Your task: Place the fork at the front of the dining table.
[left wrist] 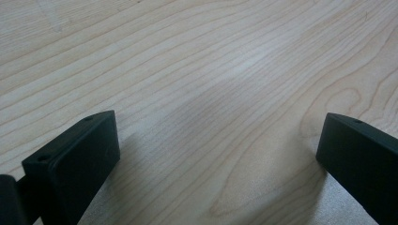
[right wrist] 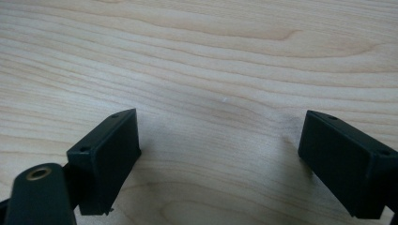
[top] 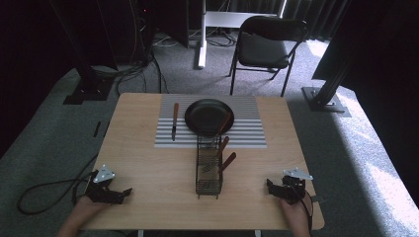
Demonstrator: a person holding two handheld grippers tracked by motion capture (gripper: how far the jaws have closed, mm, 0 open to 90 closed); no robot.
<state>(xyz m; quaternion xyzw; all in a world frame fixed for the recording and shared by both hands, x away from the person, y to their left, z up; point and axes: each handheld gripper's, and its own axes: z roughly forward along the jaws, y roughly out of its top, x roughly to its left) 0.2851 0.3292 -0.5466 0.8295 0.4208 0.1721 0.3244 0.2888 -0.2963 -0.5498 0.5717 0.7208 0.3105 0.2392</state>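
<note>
- So, high view: left gripper (top: 111, 192) and right gripper (top: 282, 189) rest at the near table (top: 148, 168) corners, both well apart from the wire caddy (top: 209, 170) of wooden-handled utensils between them. Pan (top: 208, 116) and knife (top: 175, 121) sit on the striped mat (top: 247, 131) beyond.
- Left gripper view: jaws spread wide, nothing between them (just bare wood).
- Right gripper view: same, wide open and empty. Looks like nothing's started; next move is probably a reach inward to the caddy.

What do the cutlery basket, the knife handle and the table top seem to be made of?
Cutlery basket: dark wire mesh, probably metal, since one sees through its grid walls. Knife on the striped mat: a reddish-brown handle, likely wood, with a dark blade. Table top: pale wood or wood-look laminate, matte, with clear grain lines.
</note>
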